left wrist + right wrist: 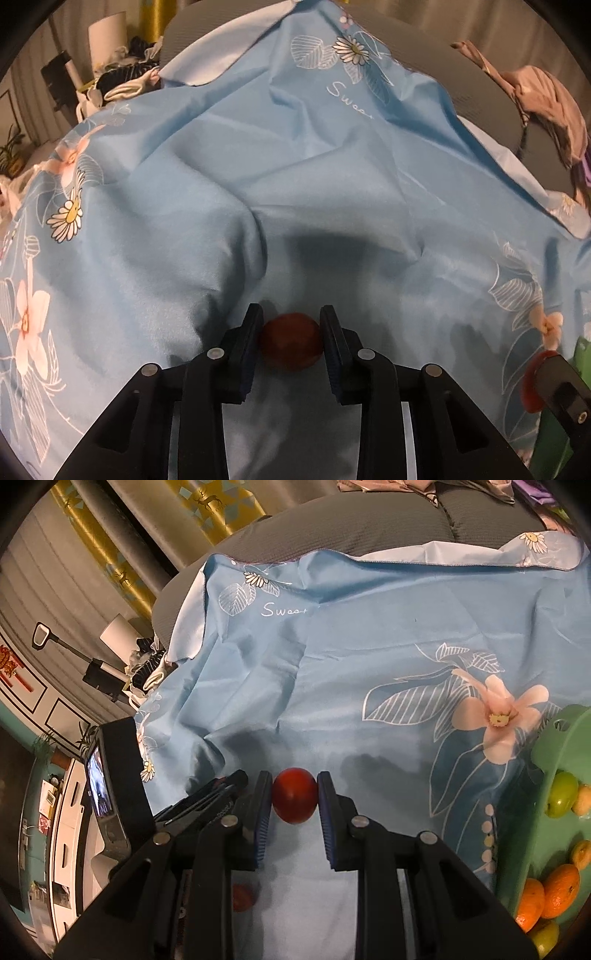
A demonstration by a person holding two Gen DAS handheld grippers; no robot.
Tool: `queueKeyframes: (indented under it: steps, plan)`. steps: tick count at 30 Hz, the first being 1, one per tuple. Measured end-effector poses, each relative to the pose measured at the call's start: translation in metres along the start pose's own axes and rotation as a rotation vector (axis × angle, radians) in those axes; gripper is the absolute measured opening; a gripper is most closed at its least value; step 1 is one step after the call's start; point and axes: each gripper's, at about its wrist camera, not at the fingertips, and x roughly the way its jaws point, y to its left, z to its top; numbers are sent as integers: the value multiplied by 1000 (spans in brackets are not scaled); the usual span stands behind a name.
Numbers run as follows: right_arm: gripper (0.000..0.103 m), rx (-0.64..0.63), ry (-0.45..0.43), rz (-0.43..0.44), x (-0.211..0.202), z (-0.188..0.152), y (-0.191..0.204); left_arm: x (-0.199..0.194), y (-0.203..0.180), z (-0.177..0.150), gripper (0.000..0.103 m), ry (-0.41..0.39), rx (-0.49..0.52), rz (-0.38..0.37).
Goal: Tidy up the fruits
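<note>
Clamping a round red fruit [294,795] between the jaws of the right gripper [294,777], seemingly lifted off the blue floral cloth [369,646], and pinching it across its widest middle. Flanking a darker red fruit [290,341] with the jaws of the left gripper [290,310], low over the cloth, pads drawn right up to its two sides. Not managing to tell whether pressing on it or standing just clear, nor whether it is resting on the cloth.

Judging both fruits as light, firm-skinned, smooth and apt to roll. Gripping best across the belly, pads square to each other, squeezing gently to avoid bruising it or squirting it out.

Noting a green basket [554,731] at the right edge of the right wrist view, already holding oranges [561,890] and green fruits [561,794], well apart from the clamped fruit. Reckoning on carrying over the rim and setting down low rather than dropping, sparing the fruit beneath.
</note>
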Motion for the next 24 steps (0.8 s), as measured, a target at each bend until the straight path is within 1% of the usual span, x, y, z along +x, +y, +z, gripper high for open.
queueKeyframes:
  steps: [4, 9, 11, 14, 19, 24]
  plan:
    - [25, -1, -15, 2, -5, 0, 1, -6, 12, 2, 29, 28, -72, -65]
    - [25, -9, -38, 2, -13, 1, 5, -32, 9, -2, 29, -17, -81, -95]
    - [25, -11, -46, 0, -17, 0, 5, -45, 6, -5, 29, -34, -74, -127]
    - [25, -5, -64, -3, -26, 0, 4, -67, -2, -10, 30, -80, -33, -151]
    - [25, 13, -111, -3, -47, 0, -2, -97, -3, -14, 30, -136, -35, -200]
    - [25, 19, -164, 0, -72, -1, -6, -126, -17, -21, 30, -187, 22, -245]
